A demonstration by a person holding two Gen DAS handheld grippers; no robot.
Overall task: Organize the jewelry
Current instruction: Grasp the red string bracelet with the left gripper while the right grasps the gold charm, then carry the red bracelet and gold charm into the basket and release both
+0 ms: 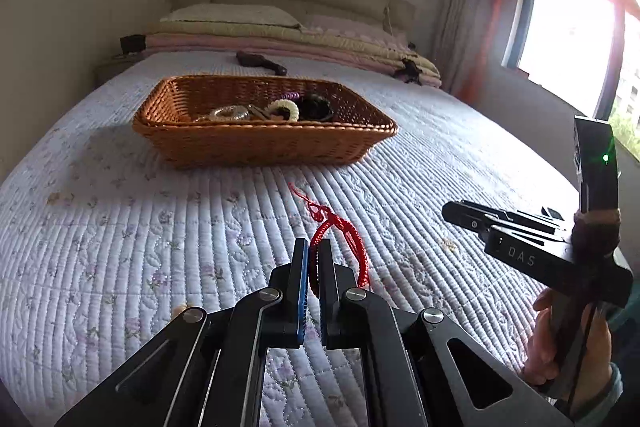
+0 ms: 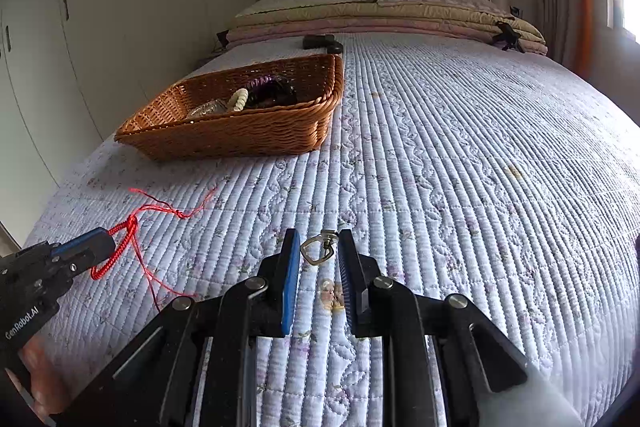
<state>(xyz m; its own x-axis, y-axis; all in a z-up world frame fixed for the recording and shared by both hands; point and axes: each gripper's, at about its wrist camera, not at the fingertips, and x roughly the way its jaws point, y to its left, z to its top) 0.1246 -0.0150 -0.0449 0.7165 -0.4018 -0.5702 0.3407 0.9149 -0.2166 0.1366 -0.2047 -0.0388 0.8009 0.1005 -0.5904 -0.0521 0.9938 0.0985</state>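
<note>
Reading "DAS" on its black body, the right gripper point(image 1: 450, 213) shows side-on in the left view, while the right view catches "GenRobot.AI" along the left gripper point(image 2: 110, 247). Left pads are pressed together on a red cord bracelet point(image 1: 344, 235), whose loose tails trail over the quilt point(image 1: 160, 227). Only the right view shows the whole loop hanging from those pads and the thin threads spreading away from it. Right fingers stand a little apart with a small metal ring point(image 2: 316, 251) between them; its clasp touches the right pad, but whether the left pad presses it I cannot tell. That ring is hidden in the left view. A basket point(image 1: 256, 143) sits farther up the bed, holding a pale beaded bracelet point(image 1: 286, 107), a clear one, a purple coil and dark pieces too tangled to make out. Both holding hands are cut off at the frame edges.
</note>
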